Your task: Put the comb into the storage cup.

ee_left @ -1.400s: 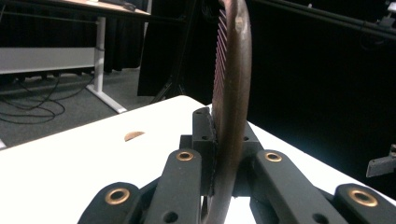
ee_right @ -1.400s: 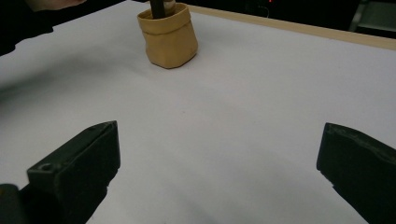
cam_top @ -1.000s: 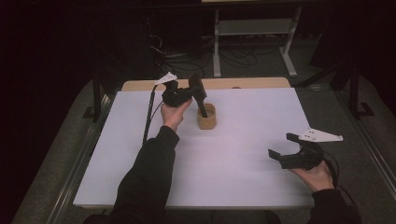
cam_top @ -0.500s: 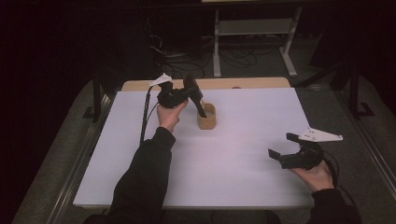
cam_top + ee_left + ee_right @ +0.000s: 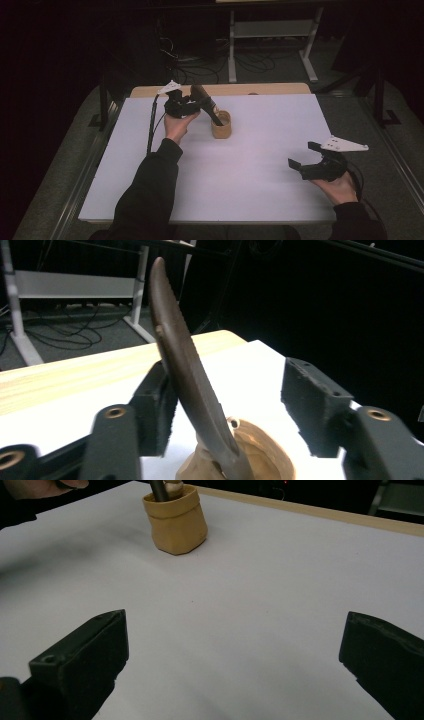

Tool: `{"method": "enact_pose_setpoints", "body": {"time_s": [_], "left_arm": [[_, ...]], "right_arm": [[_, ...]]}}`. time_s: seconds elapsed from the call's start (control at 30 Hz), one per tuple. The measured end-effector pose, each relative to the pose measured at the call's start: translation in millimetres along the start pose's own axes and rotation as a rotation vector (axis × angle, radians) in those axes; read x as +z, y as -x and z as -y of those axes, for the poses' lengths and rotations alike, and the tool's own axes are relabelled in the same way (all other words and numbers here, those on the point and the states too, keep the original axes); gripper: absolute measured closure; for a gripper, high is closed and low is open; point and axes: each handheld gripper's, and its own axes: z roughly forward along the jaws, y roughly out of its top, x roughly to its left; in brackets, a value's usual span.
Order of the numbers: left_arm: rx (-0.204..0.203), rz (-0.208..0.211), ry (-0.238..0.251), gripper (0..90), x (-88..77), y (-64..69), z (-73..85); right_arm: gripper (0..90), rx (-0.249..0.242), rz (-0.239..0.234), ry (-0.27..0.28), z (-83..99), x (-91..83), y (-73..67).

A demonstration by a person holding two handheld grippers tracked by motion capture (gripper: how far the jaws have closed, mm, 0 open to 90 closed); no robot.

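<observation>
Knife, dark, stiff and light, leans blade-down in the tan cup at upper centre, loose between your left gripper's just-opened jaws; regrip its ridged handle.

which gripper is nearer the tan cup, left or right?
Left. The left gripper is right beside the tan cup, jaws open around the dark tool standing in it. The right gripper rests far off, open.

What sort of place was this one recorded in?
Probably a lab or workshop set up for recording. A white-topped table stands in a dark room, loose cables trail over the floor behind it, and a metal stand rises beyond them. Nothing household-like surrounds the small tan pot.
</observation>
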Motion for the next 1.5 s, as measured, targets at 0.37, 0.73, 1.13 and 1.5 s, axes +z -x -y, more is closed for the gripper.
{"method": "enact_pose_setpoints", "body": {"time_s": [0.37, 0.73, 1.13, 1.5], "left_arm": [[0.036, 0.003, -0.112, 0.0, -5.8, 1.1, -0.2], [0.063, -0.03, -0.105, 0.0, -21.4, -2.5, 3.8], [0.081, -0.037, -0.13, 0.0, -36.5, -2.4, 12.1], [0.069, -0.055, -0.114, 0.0, -55.8, -8.5, 19.4]], "right_arm": [[0.0, 0.004, -0.007, 0.011, -1.2, 0.4, 1.1], [0.0, 0.002, -0.01, 0.005, -1.3, 2.2, 0.2], [0.0, -0.002, -0.011, 0.0, -1.2, 3.0, 0.1], [0.0, -0.012, -0.011, -0.01, -1.0, 5.5, -0.5]]}}
